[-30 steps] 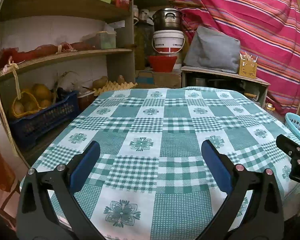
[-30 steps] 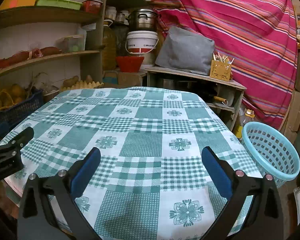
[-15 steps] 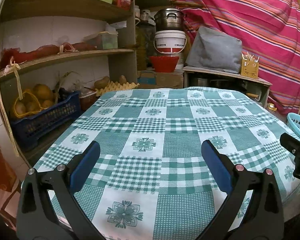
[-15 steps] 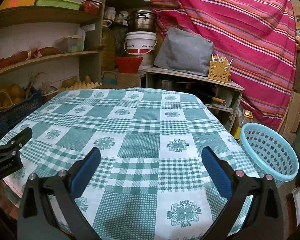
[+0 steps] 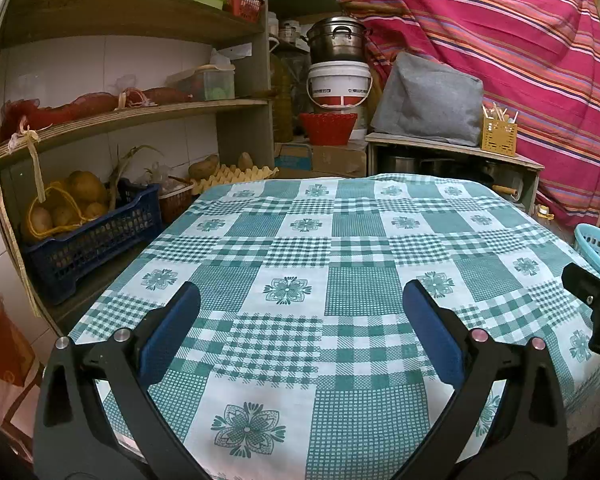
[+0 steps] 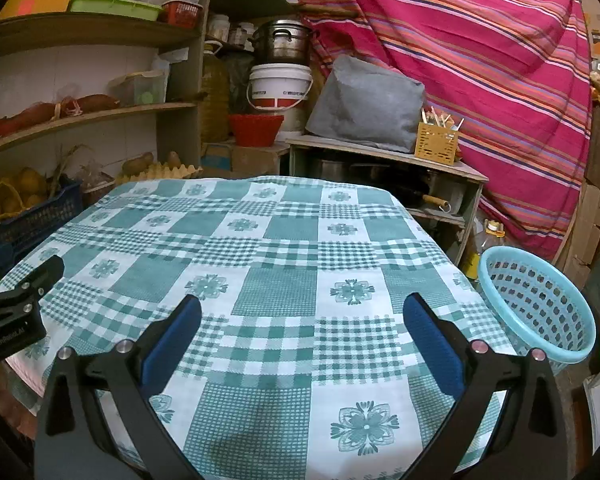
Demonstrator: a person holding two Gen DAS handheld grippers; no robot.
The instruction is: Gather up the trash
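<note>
Both grippers hover over the checked tablecloth [image 6: 276, 292], left gripper [image 5: 300, 320] and right gripper [image 6: 302, 322] spread wide, holding nothing. No trash visible anywhere. The blue basket [image 6: 540, 304] sits beside the table, probably the bin.

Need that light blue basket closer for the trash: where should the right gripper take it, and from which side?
Grip the rim of the light blue basket at its near-left edge, beside the table. It stands upright and open-topped, so come from above with the right gripper, one finger inside the perforated wall, one outside. Both fingers are open and holding nothing.
</note>
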